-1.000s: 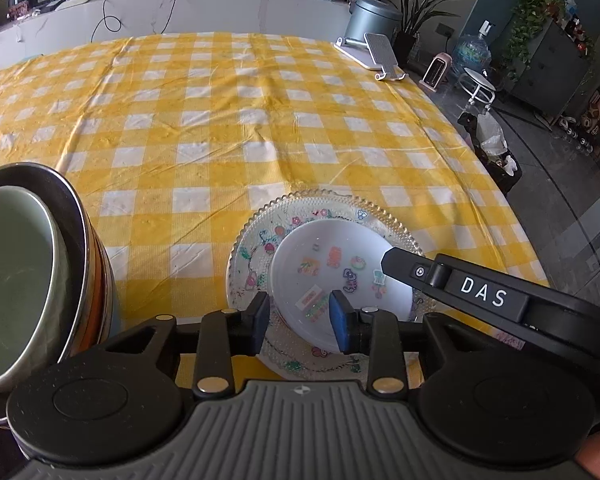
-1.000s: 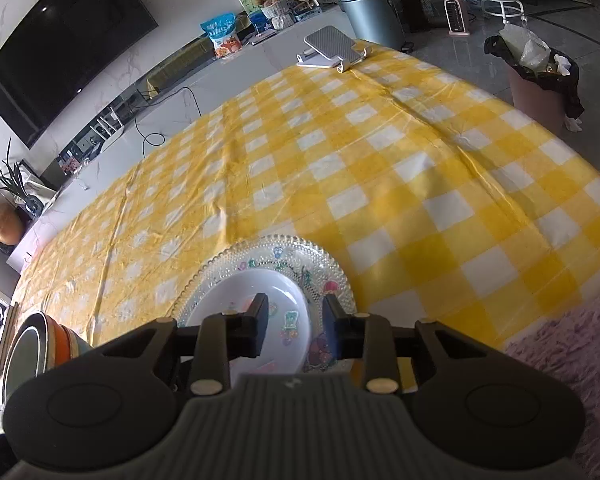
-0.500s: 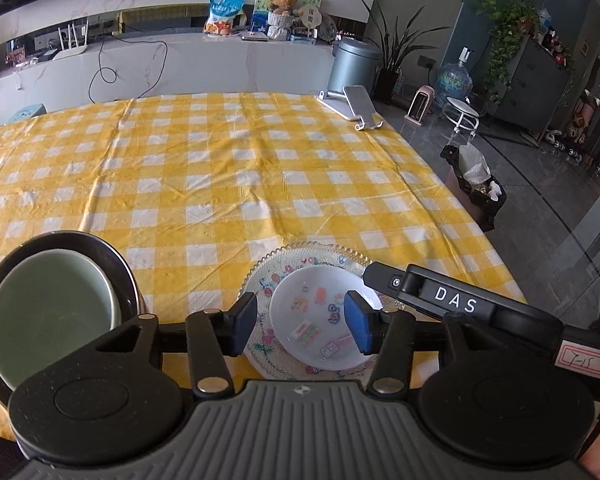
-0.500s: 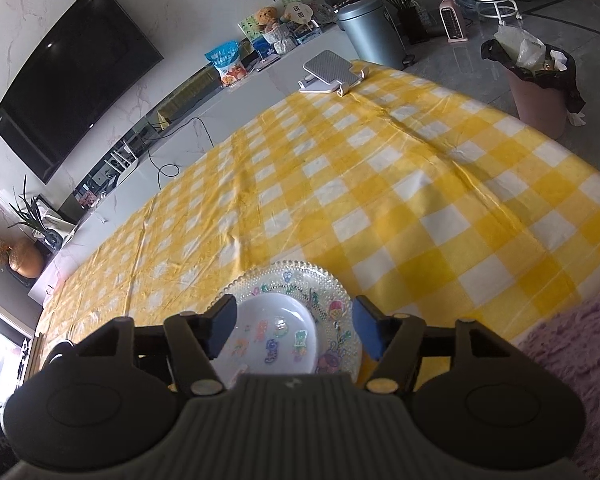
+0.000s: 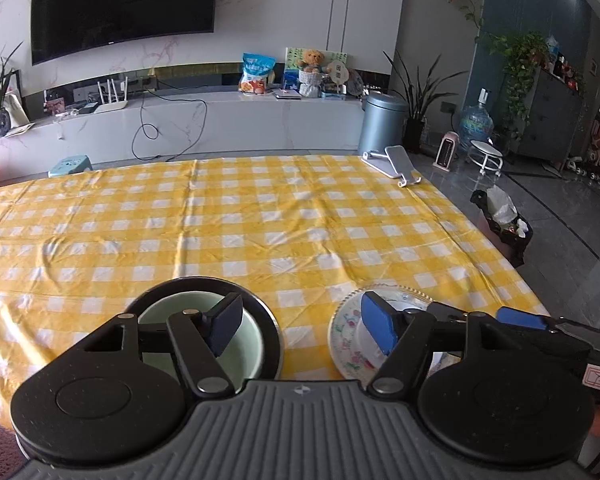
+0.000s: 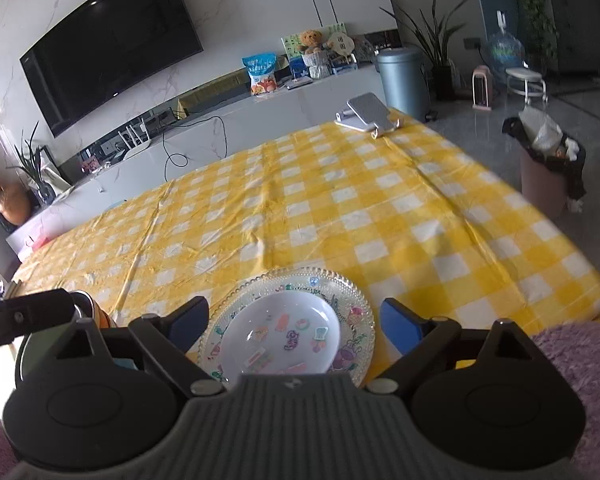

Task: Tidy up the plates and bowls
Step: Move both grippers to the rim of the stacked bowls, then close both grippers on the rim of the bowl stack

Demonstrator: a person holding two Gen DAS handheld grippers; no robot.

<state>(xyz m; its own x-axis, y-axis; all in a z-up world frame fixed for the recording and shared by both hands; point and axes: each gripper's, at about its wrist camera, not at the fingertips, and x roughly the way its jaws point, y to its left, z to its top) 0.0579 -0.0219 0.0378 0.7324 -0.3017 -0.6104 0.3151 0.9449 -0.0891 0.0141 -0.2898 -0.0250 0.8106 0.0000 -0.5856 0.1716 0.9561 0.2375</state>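
A small white plate with coloured stickers [image 6: 284,334] lies on a larger patterned glass plate [image 6: 352,296] near the front edge of the yellow checked table; the glass plate also shows in the left wrist view [image 5: 346,328]. A stack of bowls, pale green bowl [image 5: 172,312] inside a dark one [image 5: 260,312], stands to the left; its orange side shows in the right wrist view [image 6: 102,316]. My left gripper [image 5: 302,326] is open and empty, above the gap between bowls and plates. My right gripper [image 6: 296,320] is open and empty, above the plates.
A phone on a stand [image 5: 398,162] sits at the table's far right corner. A lined waste bin [image 6: 548,160] stands on the floor to the right. A purple fuzzy cloth [image 6: 580,360] lies at the near right. A white counter [image 5: 220,120] runs behind the table.
Both grippers have opened wide and pulled up and back from the plates. The white plate stays on the glass plate. The left wrist view now takes in the whole room.
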